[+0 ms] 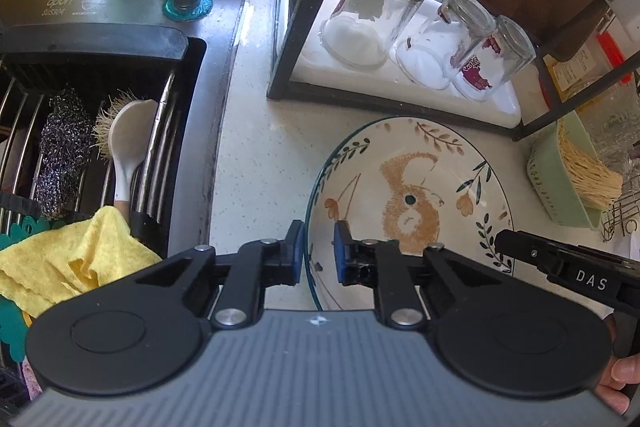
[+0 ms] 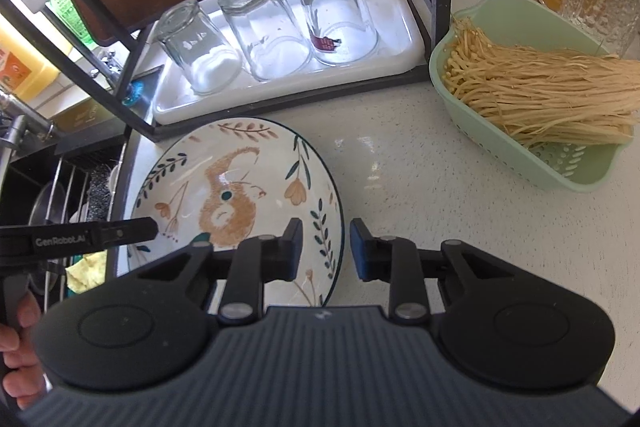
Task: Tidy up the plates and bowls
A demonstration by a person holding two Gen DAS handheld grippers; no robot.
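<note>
A deep plate painted with a brown rabbit and leaf sprigs lies flat on the speckled counter, in front of the rack. My left gripper straddles its left rim, and the blue pads are pinched narrowly on that rim. My right gripper straddles the right rim of the same plate. Its pads stand a little apart, with plate showing between the inner pad and the edge. Each gripper's finger also shows in the other view: the right gripper's finger and the left gripper's finger.
A black-framed rack just behind the plate holds a white tray with three upturned glasses. To the left, the sink holds a drying rack, scrubbers and a yellow cloth. A green basket of enoki mushrooms sits to the right.
</note>
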